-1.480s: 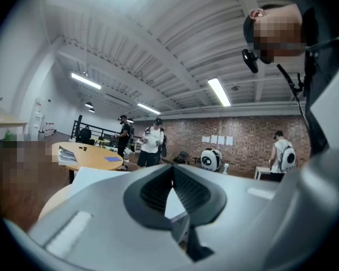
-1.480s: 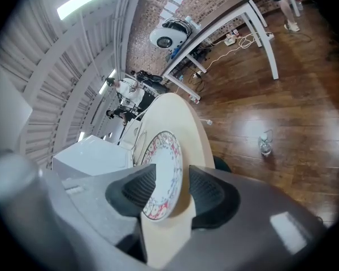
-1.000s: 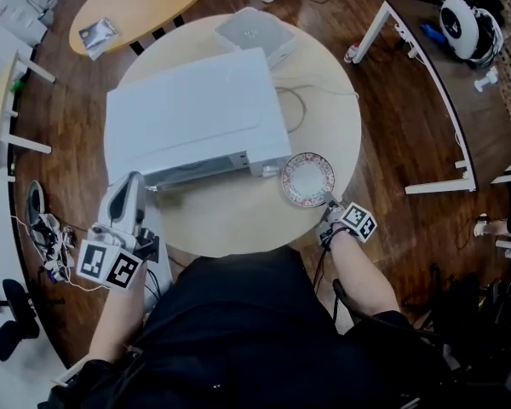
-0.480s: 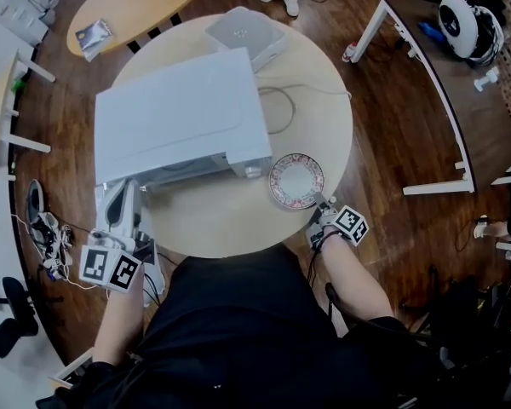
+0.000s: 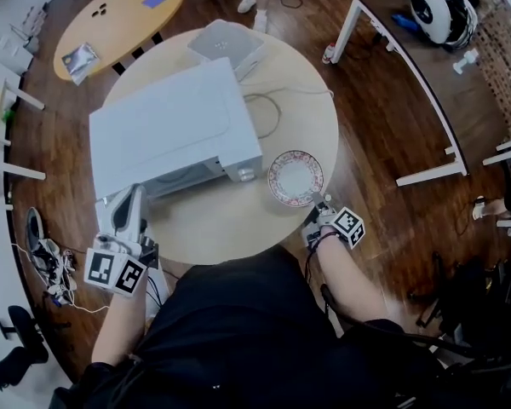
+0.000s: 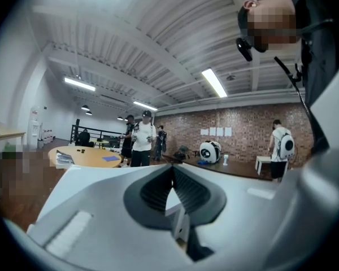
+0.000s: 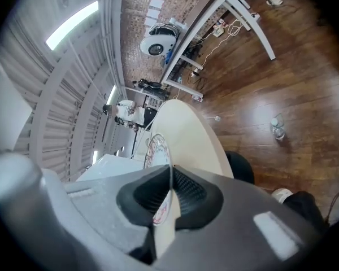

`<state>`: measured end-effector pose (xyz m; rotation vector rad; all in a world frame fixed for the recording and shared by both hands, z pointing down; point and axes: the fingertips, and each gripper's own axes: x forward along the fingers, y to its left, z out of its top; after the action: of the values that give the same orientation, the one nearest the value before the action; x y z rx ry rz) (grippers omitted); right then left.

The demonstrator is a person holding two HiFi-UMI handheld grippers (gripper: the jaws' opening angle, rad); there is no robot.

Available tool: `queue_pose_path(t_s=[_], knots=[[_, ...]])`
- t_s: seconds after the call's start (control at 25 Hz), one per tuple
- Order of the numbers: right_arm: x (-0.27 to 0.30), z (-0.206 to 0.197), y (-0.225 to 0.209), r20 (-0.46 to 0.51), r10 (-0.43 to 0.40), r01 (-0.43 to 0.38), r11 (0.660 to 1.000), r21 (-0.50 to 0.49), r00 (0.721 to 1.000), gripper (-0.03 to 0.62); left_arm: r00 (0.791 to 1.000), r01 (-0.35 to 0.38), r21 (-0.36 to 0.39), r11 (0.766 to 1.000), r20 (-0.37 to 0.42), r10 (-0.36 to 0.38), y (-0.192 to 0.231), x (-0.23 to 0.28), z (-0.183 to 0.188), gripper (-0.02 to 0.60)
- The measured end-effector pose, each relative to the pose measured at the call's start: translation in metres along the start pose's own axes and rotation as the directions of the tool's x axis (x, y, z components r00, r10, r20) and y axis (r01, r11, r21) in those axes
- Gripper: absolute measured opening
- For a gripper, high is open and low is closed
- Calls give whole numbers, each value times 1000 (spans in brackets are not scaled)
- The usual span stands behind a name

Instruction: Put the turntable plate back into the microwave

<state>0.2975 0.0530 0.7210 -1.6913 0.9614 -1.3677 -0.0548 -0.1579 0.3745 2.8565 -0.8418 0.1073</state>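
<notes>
Now right hand-held gripper (image 5: 316,202) clenched on plate (image 5: 295,178) rim; left hand-held gripper (image 5: 131,196) — clenched, empty.

A microwave (image 5: 170,126) stood on the left half of the round table (image 5: 230,224), with a box (image 5: 226,43) behind it at the far edge. A plate (image 5: 295,178) was just right of the microwave's front corner, a cable (image 5: 272,109) behind it.

grey box (image 5: 226,41) on round table (image 5: 221,221), oval table (image 5: 119,15) beyond

White plate (image 5: 295,178) with a red patterned rim, white microwave (image 5: 166,130), beige table (image 5: 230,221), dark brown floor (image 5: 383,126).
</notes>
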Motion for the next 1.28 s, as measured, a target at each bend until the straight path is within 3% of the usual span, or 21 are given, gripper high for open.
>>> queue_pose_path(t_s=[0.24,0.52,0.64,1.04,1.28], knots=[[-18,-4,12,63,-32,31,999,23,997,18,997,79,14,997,21,-79,-17,-12,0,3],[-44,11,33,125,-33,30,999,26,992,18,991,112,186,976,46,-123,-23,-31,15,3],[-55,21,42,153,-28,29,1000,-2,988,18,989,120,213,970,56,-134,-22,-41,17,3],[-77,2,53,170,-53,53,999,6,984,20,995,82,100,992,53,-87,13,-60,-6,3],[-79,-9,63,154,-49,49,999,1,987,20,994,88,90,992,63,-94,16,-63,-2,3]])
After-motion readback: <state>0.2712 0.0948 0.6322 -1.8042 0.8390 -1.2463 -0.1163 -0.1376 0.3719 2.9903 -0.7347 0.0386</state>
